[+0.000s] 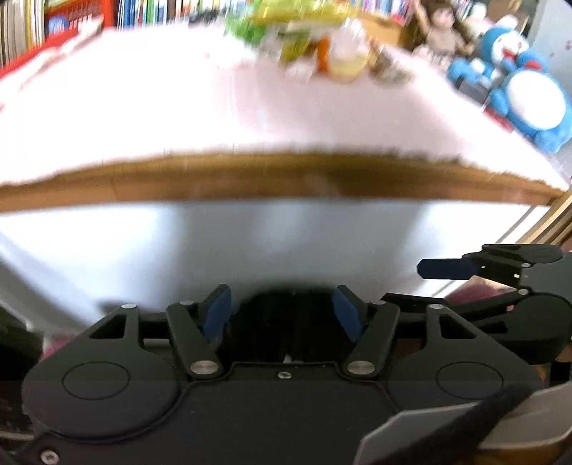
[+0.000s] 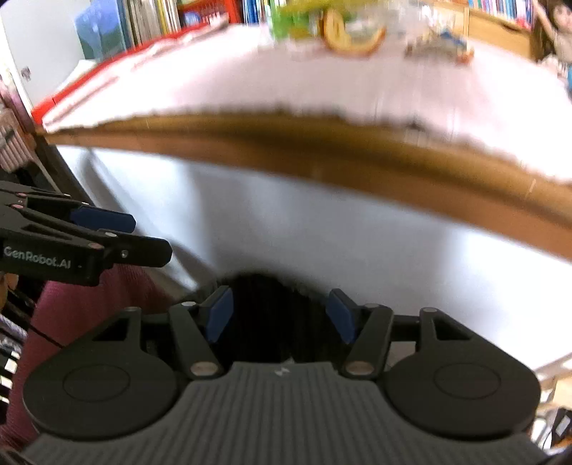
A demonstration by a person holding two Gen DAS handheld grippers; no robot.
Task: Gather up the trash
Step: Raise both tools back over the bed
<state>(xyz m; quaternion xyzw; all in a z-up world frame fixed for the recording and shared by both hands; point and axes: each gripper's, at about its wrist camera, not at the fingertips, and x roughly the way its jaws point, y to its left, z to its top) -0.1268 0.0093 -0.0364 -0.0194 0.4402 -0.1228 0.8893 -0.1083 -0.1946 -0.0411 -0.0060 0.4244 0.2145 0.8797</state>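
Note:
The trash is a blurred heap of green, yellow and orange wrappers and clear plastic at the far side of the pink-covered table. It also shows at the top of the right wrist view as the trash. My left gripper is open and holds nothing, well short of the table's near wooden edge. My right gripper is open too, with nothing between its blue pads. The two grippers sit side by side, each showing at the edge of the other's view. A dark ribbed shape lies beyond the jaws.
A white panel drops below the table's wooden edge. Bookshelves line the back. A blue plush toy and a doll sit at the far right. A red box edge borders the table's left. A dark pink sleeve is at lower left.

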